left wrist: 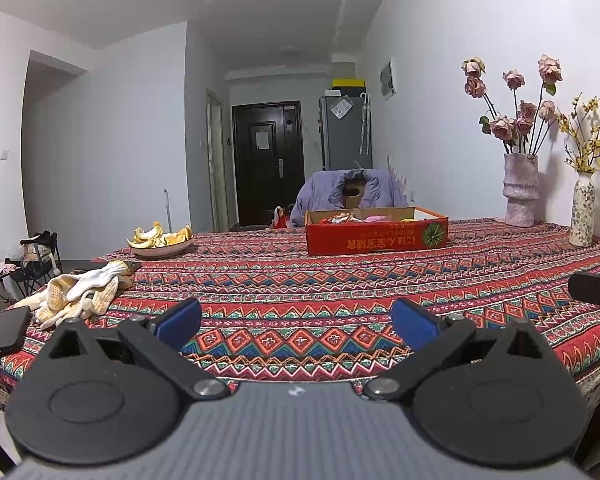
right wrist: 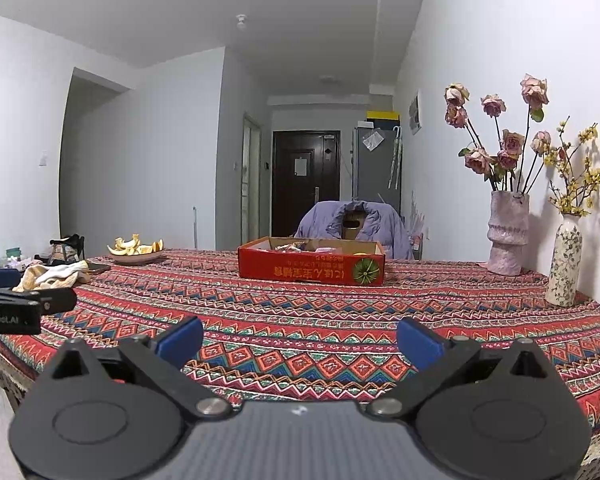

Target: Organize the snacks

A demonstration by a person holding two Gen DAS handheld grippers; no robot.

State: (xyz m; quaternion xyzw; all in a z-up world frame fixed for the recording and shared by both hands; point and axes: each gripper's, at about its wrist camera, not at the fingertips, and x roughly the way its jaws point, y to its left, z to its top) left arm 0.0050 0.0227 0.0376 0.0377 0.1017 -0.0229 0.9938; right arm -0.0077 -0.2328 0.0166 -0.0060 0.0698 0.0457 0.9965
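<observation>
A red cardboard box [left wrist: 376, 236] holding several wrapped snacks [left wrist: 346, 219] stands near the far edge of the table with the patterned cloth [left wrist: 300, 292]. It also shows in the right wrist view [right wrist: 310, 268], with snacks [right wrist: 296, 246] inside. My left gripper [left wrist: 296, 320] is open and empty, low over the near table edge, far from the box. My right gripper [right wrist: 300, 338] is open and empty, also at the near edge. Each gripper's side shows in the other's view, the right one [left wrist: 596, 292] and the left one [right wrist: 24, 306].
A plate of fruit peels [left wrist: 160, 240] sits at the far left. Gloves and cloth [left wrist: 80, 292] and a phone [left wrist: 6, 330] lie at the near left. Two vases with flowers [left wrist: 520, 190] [left wrist: 582, 216] stand at the right by the wall. A chair with a purple jacket [left wrist: 352, 192] is behind the box.
</observation>
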